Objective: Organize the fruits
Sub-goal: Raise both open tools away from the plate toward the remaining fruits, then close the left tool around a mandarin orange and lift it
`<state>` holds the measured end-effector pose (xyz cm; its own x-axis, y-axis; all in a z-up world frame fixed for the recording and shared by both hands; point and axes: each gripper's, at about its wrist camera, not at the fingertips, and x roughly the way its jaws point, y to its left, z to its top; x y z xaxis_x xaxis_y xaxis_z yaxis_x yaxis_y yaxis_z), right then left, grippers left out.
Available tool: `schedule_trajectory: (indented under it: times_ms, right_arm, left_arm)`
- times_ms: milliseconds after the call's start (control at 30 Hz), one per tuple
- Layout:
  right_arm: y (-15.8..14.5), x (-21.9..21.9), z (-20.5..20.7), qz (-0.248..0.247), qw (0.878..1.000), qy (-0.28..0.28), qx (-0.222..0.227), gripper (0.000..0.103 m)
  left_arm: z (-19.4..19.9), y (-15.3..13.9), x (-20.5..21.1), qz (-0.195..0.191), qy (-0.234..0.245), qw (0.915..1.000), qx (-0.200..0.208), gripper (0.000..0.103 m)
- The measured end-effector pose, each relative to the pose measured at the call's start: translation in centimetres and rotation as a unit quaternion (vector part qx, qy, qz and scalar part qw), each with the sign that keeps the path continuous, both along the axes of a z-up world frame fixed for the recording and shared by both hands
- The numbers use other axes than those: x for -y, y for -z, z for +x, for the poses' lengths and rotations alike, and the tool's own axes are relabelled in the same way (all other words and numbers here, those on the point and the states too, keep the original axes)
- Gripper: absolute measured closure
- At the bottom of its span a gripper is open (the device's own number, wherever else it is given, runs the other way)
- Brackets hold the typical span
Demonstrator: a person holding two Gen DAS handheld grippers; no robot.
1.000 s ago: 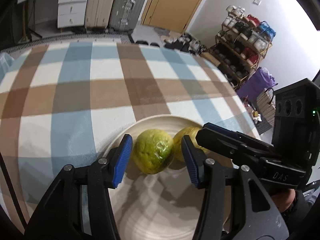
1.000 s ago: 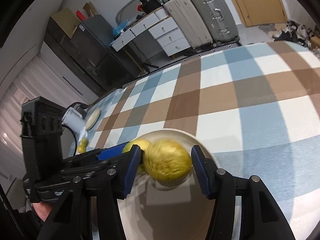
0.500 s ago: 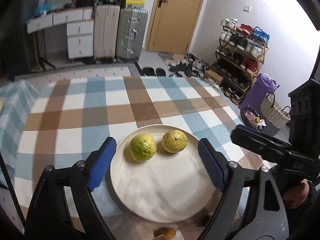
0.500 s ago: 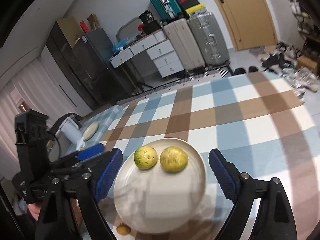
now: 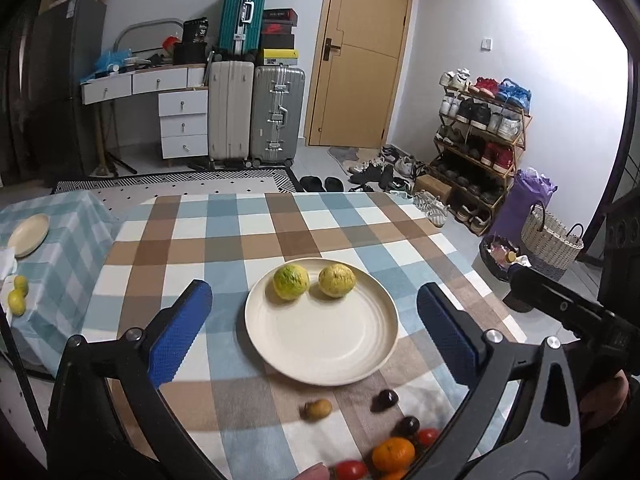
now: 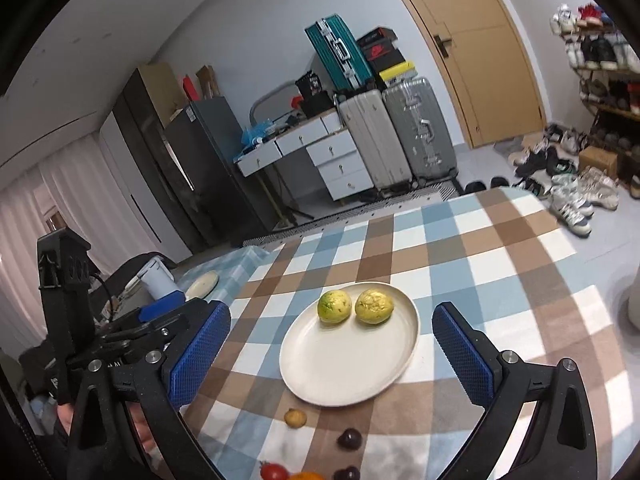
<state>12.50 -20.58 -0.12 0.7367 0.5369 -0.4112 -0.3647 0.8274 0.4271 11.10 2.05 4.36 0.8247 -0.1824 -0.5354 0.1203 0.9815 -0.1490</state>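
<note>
A cream plate (image 5: 320,344) (image 6: 340,364) sits on the checked tablecloth. At its far edge lie a green-yellow fruit (image 5: 291,282) (image 6: 334,306) and a yellow fruit (image 5: 337,280) (image 6: 374,306), side by side. My left gripper (image 5: 314,334) is open and empty, raised above and behind the plate. My right gripper (image 6: 330,356) is also open and empty, raised above the plate. Loose fruit lies near the front table edge: a small brown fruit (image 5: 317,409) (image 6: 295,417), dark fruits (image 5: 385,399) (image 6: 349,438), an orange (image 5: 393,454) and small red tomatoes (image 5: 428,436) (image 6: 273,471).
A side table at the left holds a second cream plate (image 5: 28,229) (image 6: 202,284) and two yellow-green fruits (image 5: 17,302). Suitcases (image 5: 256,114), a drawer unit (image 5: 182,124), a shoe rack (image 5: 480,128) and a wicker basket (image 5: 550,236) stand beyond the table.
Both grippers opened off the two fruits on the plate and drew back and up. The fruits stayed on the plate. The loose fruit near the front edge came into view.
</note>
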Motion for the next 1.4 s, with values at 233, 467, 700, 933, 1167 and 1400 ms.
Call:
schedule_trajectory:
  times_ms: [233, 467, 700, 933, 1167, 1400]
  right_arm:
    - [-0.7, -0.4, -5.0, -0.031, 0.999, -0.001, 0.014, 0.0]
    - [0.5, -1.1, -8.7, -0.066, 0.998, 0.009, 0.016, 0.0]
    - [3.5, -1.4, -10.6, -0.079, 0.996, 0.005, -0.026, 0.0]
    - [6.2, -0.9, -12.2, -0.083, 0.995, 0.005, -0.057, 0.0]
    - [8.7, -0.6, -13.1, -0.101, 0.992, 0.008, -0.077, 0.0]
    - [10.1, 0.2, -12.8, -0.092, 0.991, 0.011, -0.092, 0.0]
  left_arm:
    - [-5.3, -0.2, 0.1, -0.005, -0.007, 1.0, -0.005, 0.001]
    - [-9.4, 1.5, 0.4, -0.014, -0.008, 0.9996, -0.024, 0.001]
    - [-10.9, 6.3, 1.4, -0.028, 0.018, 0.996, -0.083, 0.001]
    - [-10.9, 10.4, 3.4, -0.027, 0.047, 0.9912, -0.121, 0.001]
    - [-10.1, 12.9, 5.2, -0.021, 0.068, 0.9861, -0.15, 0.001]
    - [-9.4, 14.5, 6.4, -0.016, 0.078, 0.9827, -0.167, 0.001]
